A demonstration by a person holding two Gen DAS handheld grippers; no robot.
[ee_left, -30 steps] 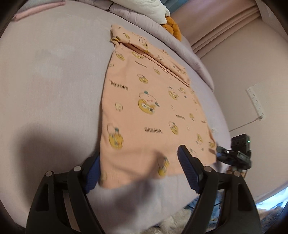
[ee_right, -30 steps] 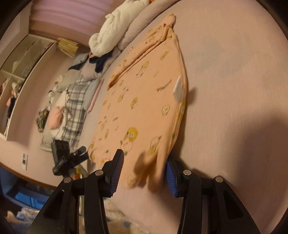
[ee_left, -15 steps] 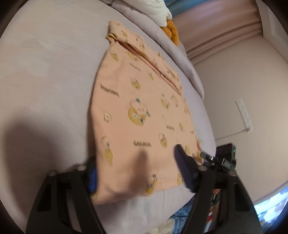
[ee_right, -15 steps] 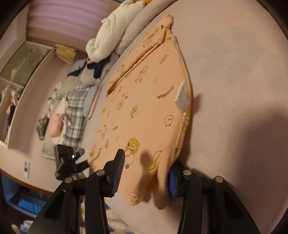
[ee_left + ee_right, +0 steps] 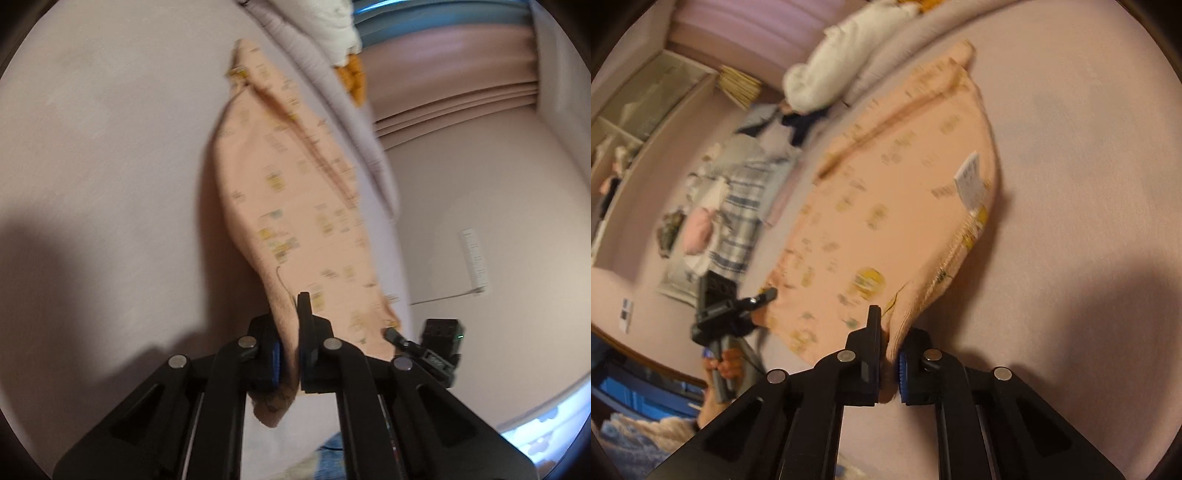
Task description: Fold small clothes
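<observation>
A small peach garment [image 5: 295, 206] printed with yellow cartoon faces lies on the pale bed cover [image 5: 110, 147]. My left gripper [image 5: 290, 332] is shut on its near left corner, and a fold of cloth bunches out below the pads. In the right wrist view the same peach garment [image 5: 886, 206] shows a white label [image 5: 971, 177] near its right edge. The right gripper [image 5: 888, 347] is shut on the near right corner, with cloth pinched between its black fingers. Both near corners are lifted a little off the cover.
White and grey bedding [image 5: 332, 33] is heaped at the far end of the bed. A plaid cloth and soft toys [image 5: 738, 192] lie along the bed's left side. The other gripper [image 5: 727, 306], held by a hand, shows at the bed's edge. Wall and curtains [image 5: 443, 110] stand to the right.
Both grippers have gone from open around the hem corners to shut on them. The garment's near edge has bunched up and lifted, and the left gripper has rolled.
</observation>
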